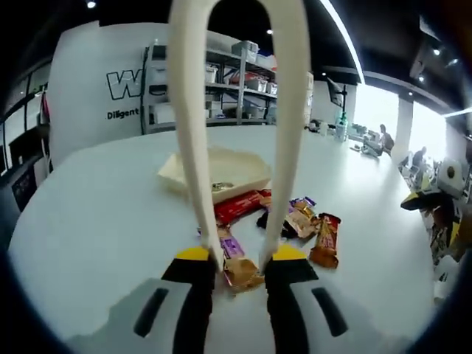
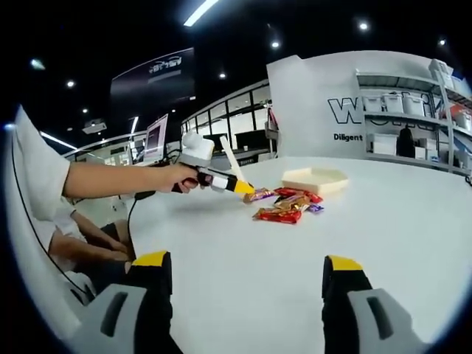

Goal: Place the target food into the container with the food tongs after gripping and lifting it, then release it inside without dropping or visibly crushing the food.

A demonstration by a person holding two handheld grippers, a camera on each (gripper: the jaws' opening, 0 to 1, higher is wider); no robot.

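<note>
My left gripper (image 1: 240,254) is shut on cream food tongs (image 1: 193,133), whose two arms run up out of the left gripper view. The tong tips flank a tan-wrapped snack bar (image 1: 242,274) lying on the white table (image 1: 96,221); I cannot tell whether they touch it. Behind it lies a heap of wrapped snacks (image 1: 295,217), with a red one (image 1: 240,205). Beyond stands a shallow cream container (image 1: 243,168) with one small item (image 1: 221,186) inside. In the right gripper view a hand holds the left gripper (image 2: 243,188) beside the snacks (image 2: 284,205) and container (image 2: 317,179). My right gripper (image 2: 247,273) hangs open, far back.
Metal shelves with boxes (image 1: 236,81) and a white wall panel (image 1: 96,81) stand behind the table. People sit at the far right (image 1: 383,136). A person's legs (image 2: 96,247) are at the table's left edge. Bare tabletop (image 2: 243,243) spreads before the right gripper.
</note>
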